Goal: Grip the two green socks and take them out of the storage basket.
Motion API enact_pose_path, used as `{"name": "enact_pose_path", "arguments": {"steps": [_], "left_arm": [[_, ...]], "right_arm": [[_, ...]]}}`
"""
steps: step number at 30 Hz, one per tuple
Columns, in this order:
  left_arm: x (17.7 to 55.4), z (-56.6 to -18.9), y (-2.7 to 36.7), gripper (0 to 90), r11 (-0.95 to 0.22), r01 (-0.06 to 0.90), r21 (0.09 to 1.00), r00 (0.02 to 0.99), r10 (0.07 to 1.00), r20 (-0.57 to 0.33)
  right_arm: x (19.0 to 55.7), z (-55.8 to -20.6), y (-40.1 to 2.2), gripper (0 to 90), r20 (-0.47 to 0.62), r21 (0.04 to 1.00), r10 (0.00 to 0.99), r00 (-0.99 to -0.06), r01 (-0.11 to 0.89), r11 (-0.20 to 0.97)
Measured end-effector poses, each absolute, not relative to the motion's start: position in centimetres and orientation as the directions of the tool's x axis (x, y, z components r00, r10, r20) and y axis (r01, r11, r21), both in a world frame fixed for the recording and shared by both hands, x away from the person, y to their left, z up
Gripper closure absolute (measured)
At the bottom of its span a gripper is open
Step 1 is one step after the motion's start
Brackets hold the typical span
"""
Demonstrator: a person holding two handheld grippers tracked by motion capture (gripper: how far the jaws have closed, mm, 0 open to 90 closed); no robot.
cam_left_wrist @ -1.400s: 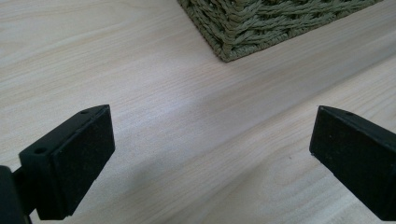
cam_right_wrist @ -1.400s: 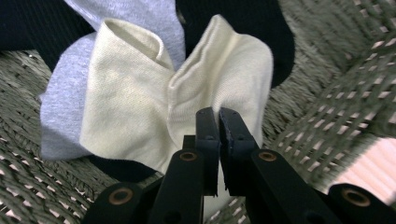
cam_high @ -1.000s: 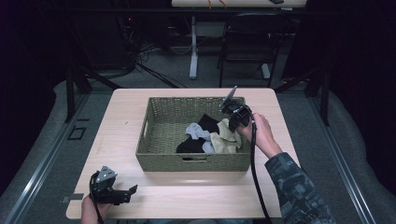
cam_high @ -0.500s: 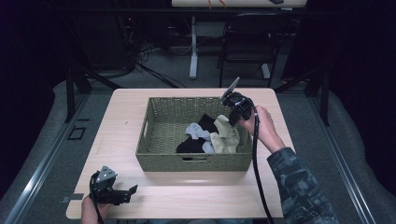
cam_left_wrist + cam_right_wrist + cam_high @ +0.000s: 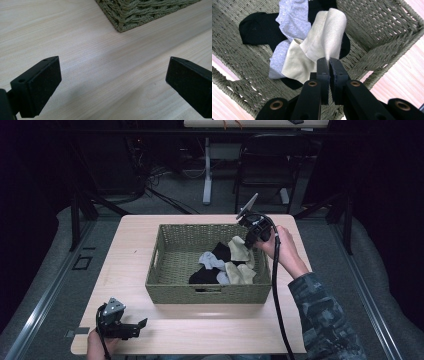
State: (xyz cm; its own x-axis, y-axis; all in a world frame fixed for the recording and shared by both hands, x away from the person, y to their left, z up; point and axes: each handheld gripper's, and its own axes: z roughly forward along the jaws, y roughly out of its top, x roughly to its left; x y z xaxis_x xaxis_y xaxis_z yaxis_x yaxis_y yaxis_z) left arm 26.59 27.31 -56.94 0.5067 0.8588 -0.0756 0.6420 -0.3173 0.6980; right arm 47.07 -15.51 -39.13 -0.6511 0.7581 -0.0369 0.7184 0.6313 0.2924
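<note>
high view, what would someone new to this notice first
The woven green basket in the middle of the light wooden table draws the eye, with black, grey and cream socks heaped in its right half. Over that heap the right tongs are shut on a cream sock, lifting one end while the rest trails into the pile. The left tongs rest open at the table's near left corner, holding nothing.

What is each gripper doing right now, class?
Left gripper: open, holding nothing, over the table.
Right gripper: shut on the cream sock, above the basket.
</note>
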Motion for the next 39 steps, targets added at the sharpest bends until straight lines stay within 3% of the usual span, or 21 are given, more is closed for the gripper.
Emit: {"name": "enact_pose_path", "arguments": {"steps": [16, 39], "left_arm": [[26.6, -57.0, 27.3, 0.1, -0.322, 0.640, 0.698, 0.511, 0.857, -0.074], [26.6, -57.0, 27.2, 0.1, -0.327, 0.641, 0.695, 0.516, 0.853, -0.074]], "right_arm": [[47.0, -37.5, -15.4, 86.9, -0.044, 0.292, 0.756, -0.653, 0.715, 0.635], [46.2, -32.8, -16.9, 87.0, -0.072, 0.368, 0.767, -0.638, 0.697, 0.615]]}}
